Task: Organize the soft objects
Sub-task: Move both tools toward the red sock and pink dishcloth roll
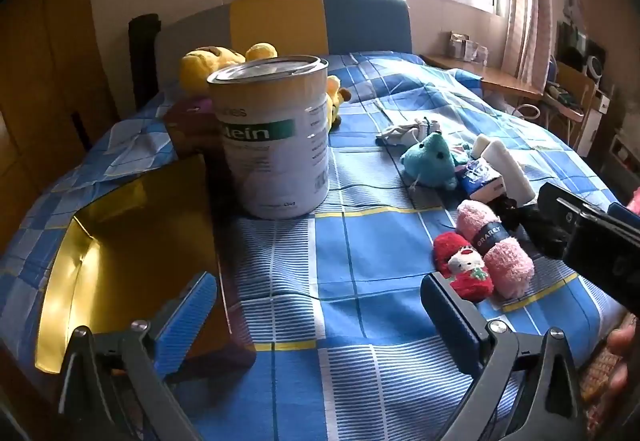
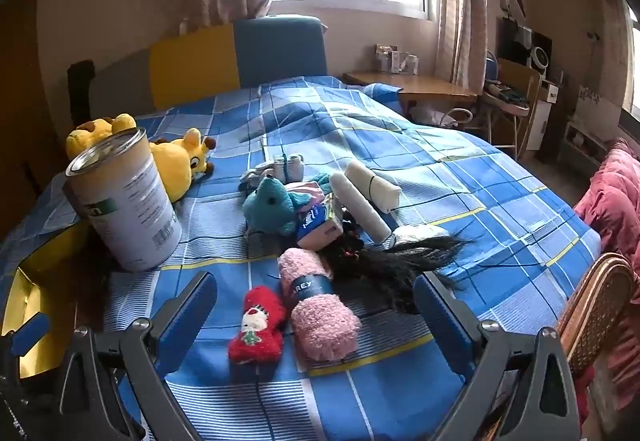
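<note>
Blue ribbed pads line my left gripper (image 1: 320, 305), and its jaws stand spread wide with nothing between them, hanging over the blue checked bedspread (image 1: 360, 169). My right gripper (image 2: 316, 305) is just as wide and just as empty; it hovers above a fuzzy pink rolled sock pair with a dark paper band (image 2: 316, 305) and, touching that roll's left side, a small red fuzzy sock with a white doll face (image 2: 256, 325). Both lie near the bed's near edge.

Just beyond them sprawls a tangle of long black hair, a wig perhaps (image 2: 392, 265) (I cannot tell for sure), and against it a small blue-and-pink packet (image 2: 320, 227). Two white cloth rolls (image 2: 366, 201) lie side by side behind that, toward the middle of the bed, with a teal plush toy (image 2: 272, 205) to their left and a grey-white bundle tied with dark string (image 2: 280, 167) behind it.

Toward the bed's left edge stands a tall white tin with a green label and clear lid (image 1: 276, 137), upright. Beside it, at the near left corner, sits an open box with a shiny gold inside (image 1: 120, 241). Behind the tin, near the headboard (image 1: 280, 23), lies a yellow plush animal (image 2: 180, 161).
</note>
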A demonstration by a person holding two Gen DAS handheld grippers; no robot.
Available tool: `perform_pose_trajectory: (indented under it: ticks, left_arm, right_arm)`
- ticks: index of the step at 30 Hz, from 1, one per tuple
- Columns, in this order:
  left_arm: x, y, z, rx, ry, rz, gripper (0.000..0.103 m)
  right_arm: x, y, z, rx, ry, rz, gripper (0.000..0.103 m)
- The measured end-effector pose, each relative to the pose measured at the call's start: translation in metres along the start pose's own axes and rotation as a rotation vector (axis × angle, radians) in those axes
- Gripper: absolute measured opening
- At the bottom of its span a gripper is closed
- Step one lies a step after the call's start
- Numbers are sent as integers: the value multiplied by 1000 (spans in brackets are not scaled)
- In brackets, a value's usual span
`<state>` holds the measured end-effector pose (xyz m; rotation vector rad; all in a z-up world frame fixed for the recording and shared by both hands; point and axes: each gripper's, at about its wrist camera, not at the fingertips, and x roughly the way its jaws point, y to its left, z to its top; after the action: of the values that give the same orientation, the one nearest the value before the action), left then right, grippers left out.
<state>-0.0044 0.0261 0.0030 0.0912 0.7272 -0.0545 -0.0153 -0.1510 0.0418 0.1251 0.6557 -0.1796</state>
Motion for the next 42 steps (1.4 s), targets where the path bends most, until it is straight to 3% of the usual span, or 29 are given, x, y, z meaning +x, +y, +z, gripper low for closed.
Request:
perform_pose_trajectory:
  ticks: [19,32,42]
  left_arm:
    - [-15,1,0,-37,-4,22,103]
    - [-16,-1,-2,-45,6,-43,103]
    - [-16,-1,-2,-48,5,-72,103]
  right_arm:
    - [-5,2,9,-13,-19,5,101]
    - [-4,-12,30,2,-59,-16,101]
    - [8,-45,53,71,-91,-53,101]
